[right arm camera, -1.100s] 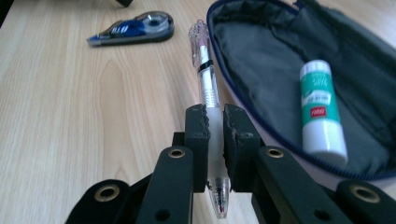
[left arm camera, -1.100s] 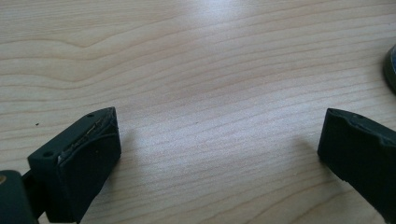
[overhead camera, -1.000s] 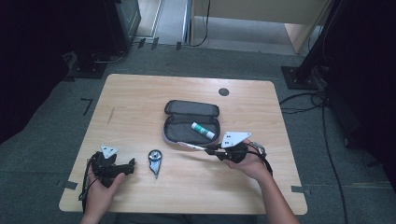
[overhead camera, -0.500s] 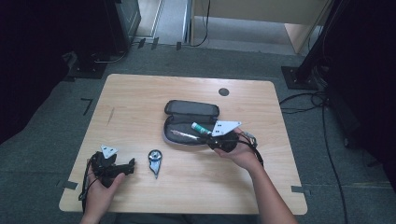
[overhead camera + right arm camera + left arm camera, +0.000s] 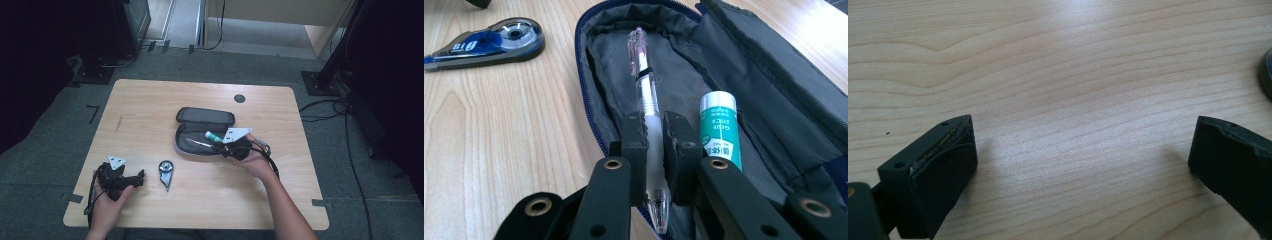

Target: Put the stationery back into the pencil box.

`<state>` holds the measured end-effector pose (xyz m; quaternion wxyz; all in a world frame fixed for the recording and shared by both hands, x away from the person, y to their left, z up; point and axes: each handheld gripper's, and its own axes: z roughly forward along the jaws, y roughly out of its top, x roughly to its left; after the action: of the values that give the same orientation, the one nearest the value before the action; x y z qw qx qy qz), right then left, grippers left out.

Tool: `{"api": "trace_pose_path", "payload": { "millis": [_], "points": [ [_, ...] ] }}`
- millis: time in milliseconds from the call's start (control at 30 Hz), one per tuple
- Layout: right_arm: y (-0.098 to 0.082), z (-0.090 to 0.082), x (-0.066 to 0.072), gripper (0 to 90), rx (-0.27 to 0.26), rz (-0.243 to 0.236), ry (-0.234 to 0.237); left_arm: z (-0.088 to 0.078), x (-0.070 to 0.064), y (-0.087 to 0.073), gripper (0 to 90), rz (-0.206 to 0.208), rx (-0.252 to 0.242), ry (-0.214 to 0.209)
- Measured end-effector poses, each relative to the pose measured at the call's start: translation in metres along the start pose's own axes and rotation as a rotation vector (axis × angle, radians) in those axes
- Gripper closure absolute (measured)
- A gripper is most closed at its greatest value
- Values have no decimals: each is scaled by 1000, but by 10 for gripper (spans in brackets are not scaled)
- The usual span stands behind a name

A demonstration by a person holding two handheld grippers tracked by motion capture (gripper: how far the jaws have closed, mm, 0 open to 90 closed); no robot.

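The right gripper is clamped on a clear pen: in the right gripper view its two black jaws press on the pale grip part of the barrel from both sides, and the tip of the pen points back toward the camera, below the jaws. The rest of the pen reaches forward over the grey lining of an open pencil case, and I cannot tell if its far end touches the lining. Just beside the pen, inside the same case, lies a glue stick with a green and white label. In the high view the right gripper is over the near rim of the pencil case, which lies around the middle of the table, a little toward the right edge.

The left gripper rests near the near left corner of the table, with the person's hand around it. In the left gripper view its jaws stand wide apart, with only bare wood between them.

A blue correction tape dispenser lies flat on the table between the two grippers, near the near edge, well apart from the case; it shows also at the upper left of the right gripper view
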<state>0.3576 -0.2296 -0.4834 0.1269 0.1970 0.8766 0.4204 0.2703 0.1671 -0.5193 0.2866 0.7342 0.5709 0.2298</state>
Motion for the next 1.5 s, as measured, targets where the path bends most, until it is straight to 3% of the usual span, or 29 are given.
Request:
{"api": "trace_pose_path", "payload": {
  "millis": [300,567,733,933,1033,1267,1400,1500],
  "points": [
    [-3,2,-2,797,22,12,-18,0,0,0,0,0,0,0],
    [-2,-8,-2,742,-27,55,-30,0,0,0,0,0,0,0],
    [-8,-14,2,641,-45,75,-33,0,0,0,0,0,1,0],
    [-14,-31,4,595,-88,123,-47,0,0,0,0,0,1,0],
    [-17,-42,4,548,-120,180,-50,0,0,0,0,0,1,0],
    [-25,-62,4,439,-128,248,-108,0,0,0,0,-1,0,0],
    [-30,-73,8,335,-107,276,-172,0,0,0,0,-1,0,0],
    [-33,-80,9,243,-94,299,-195,0,0,0,0,-1,0,0]
  ]
}}
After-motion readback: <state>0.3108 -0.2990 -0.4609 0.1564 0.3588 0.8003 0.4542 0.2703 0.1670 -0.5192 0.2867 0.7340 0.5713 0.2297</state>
